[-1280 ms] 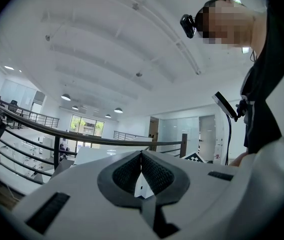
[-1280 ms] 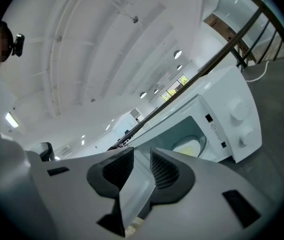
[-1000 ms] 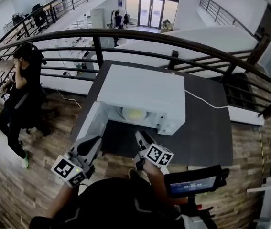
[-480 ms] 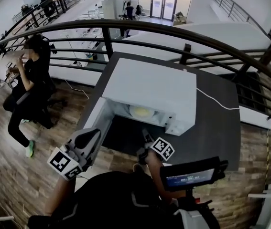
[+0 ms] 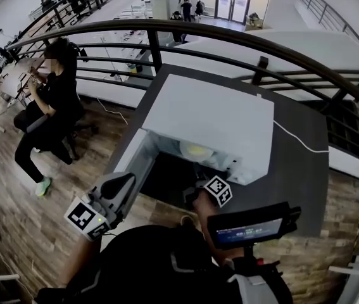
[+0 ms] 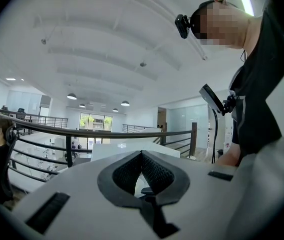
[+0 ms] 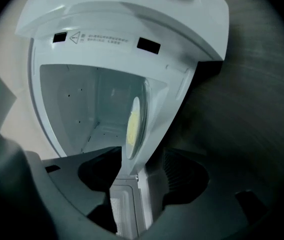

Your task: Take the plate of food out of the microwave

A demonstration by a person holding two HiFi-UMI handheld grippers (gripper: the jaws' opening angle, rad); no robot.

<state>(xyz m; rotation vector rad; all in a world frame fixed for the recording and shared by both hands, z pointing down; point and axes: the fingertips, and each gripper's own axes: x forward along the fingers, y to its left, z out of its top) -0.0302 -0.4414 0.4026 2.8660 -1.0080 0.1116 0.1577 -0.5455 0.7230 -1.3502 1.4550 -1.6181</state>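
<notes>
Right gripper view, approach step: the right gripper [image 7: 142, 158] is standing with its jaws at their widest, having just been opening, and is gripping nothing; between them only the front frame of the microwave [image 7: 126, 29] is showing, some way ahead. Beyond that frame the plate [image 7: 136, 109] is sitting on the cavity floor, seen edge-on because the gripper is rolled, with pale yellow food [image 7: 130, 129] lying on it. Nothing is touching the plate, so it is judged to be still fully inside. In the head view the door [image 5: 135, 166] is hanging open at the cavity's left, and the microwave is resting on a dark table [image 5: 293, 170]. The left gripper [image 6: 142, 156] is waiting near the door with its jaws closed together on nothing, well apart from the plate. The step in hand appears to be the reach toward the plate. The next move is likely calling for the open jaws to be levelled with the rim, slid in over and under it, then closed before the plate is drawn straight out, kept flat so that no food is sliding off
</notes>
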